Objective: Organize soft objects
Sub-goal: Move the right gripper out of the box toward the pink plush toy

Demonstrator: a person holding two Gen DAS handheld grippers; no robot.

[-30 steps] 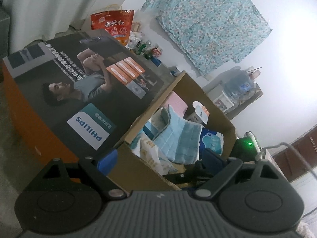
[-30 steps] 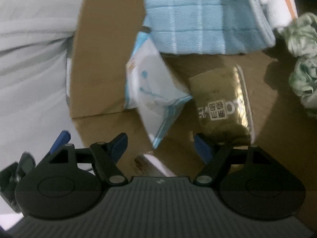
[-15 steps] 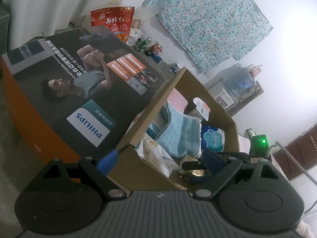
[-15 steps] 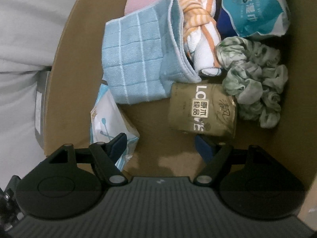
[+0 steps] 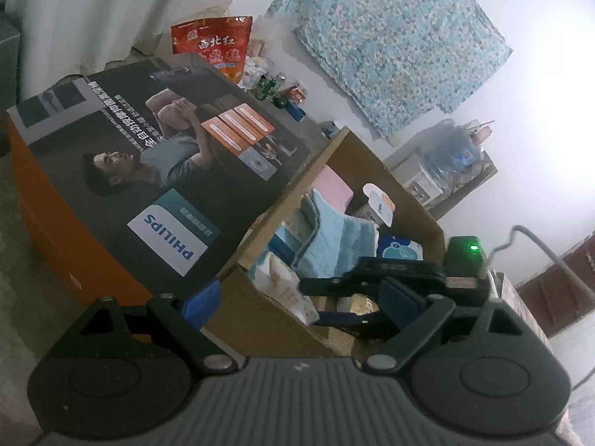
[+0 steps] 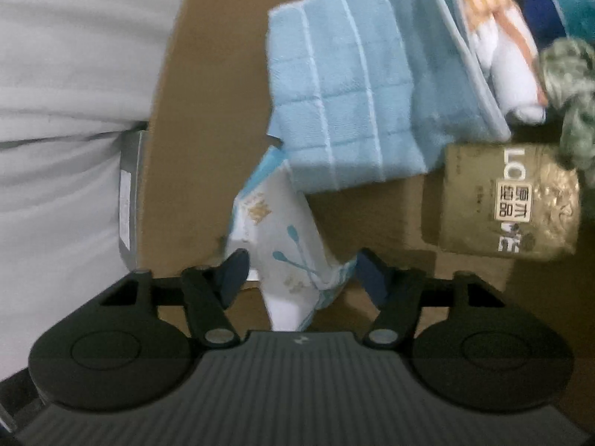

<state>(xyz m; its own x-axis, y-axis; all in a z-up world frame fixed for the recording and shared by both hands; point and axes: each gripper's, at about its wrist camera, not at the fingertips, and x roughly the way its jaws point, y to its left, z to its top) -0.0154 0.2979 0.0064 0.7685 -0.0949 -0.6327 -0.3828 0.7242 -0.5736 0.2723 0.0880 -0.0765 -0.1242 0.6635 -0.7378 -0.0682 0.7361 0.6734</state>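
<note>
We see the right gripper (image 6: pixel 297 271) lowered into the open cardboard box (image 6: pixel 208 119), its fingers (image 6: pixel 232 269) on either side of a white tissue pack (image 6: pixel 282 238) printed with teal cotton swabs. The fingers have just been closing, with the pack between them; the frame is blurred, and we cannot tell whether the pads press on it yet. The pack lies by the box's left wall, tilted, its top end tucked beneath a light blue checked towel (image 6: pixel 353 104). Along the towel's right edge we see a white and orange rolled cloth (image 6: pixel 509 74), and below that a gold packet (image 6: pixel 505 208) flat on the box floor. A green and white scrunched fabric (image 6: pixel 572 89) sits at the right side of the box. In the left wrist view, the left gripper (image 5: pixel 303 299) hovers over the near corner of the same box (image 5: pixel 390 171), its fingers (image 5: pixel 202 303) spread wide and holding nothing. Beside the box stands a large Philips carton (image 5: pixel 148 171), and a floral cloth (image 5: pixel 390 44) hangs on the wall behind.
</note>
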